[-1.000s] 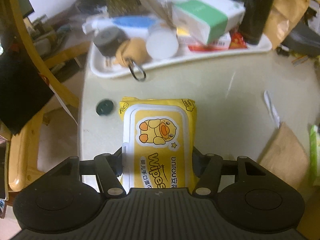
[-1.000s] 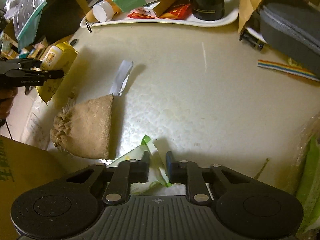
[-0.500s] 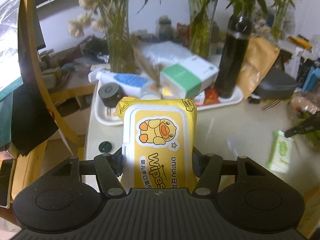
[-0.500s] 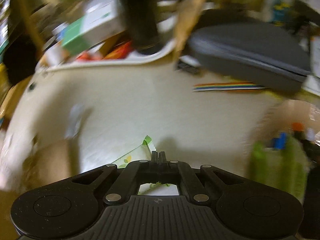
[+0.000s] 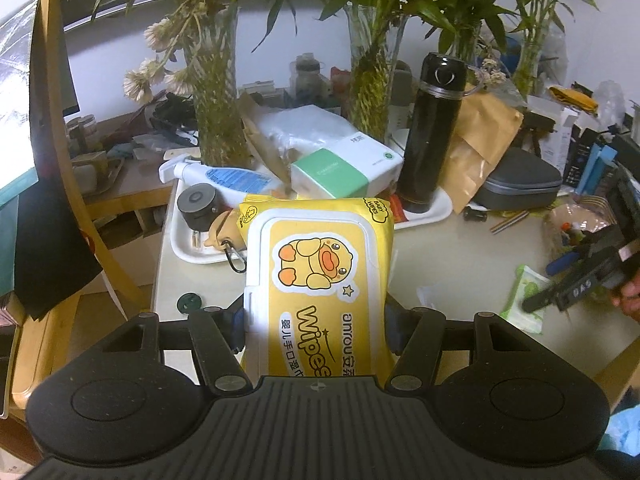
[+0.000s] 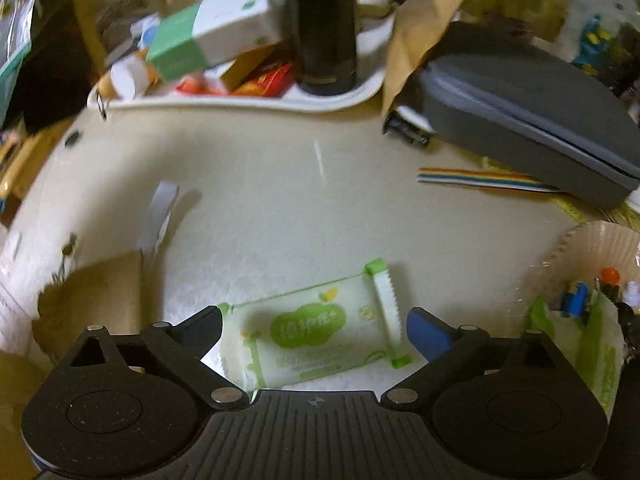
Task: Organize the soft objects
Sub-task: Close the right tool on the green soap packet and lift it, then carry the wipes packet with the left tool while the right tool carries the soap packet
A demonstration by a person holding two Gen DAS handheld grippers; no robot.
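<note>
The left gripper (image 5: 316,320) is clamped on the yellow wipes pack (image 5: 320,276), which is lifted clear of the table (image 5: 448,256) in front of the white tray (image 5: 188,252). The right gripper (image 6: 314,330) has just been opening; its jaws stand wide apart, not pressing the green tissue packet (image 6: 316,336) lying flat on the table between them. A burlap pouch (image 6: 92,296) lies to its left, a grey case (image 6: 520,112) beyond
</note>
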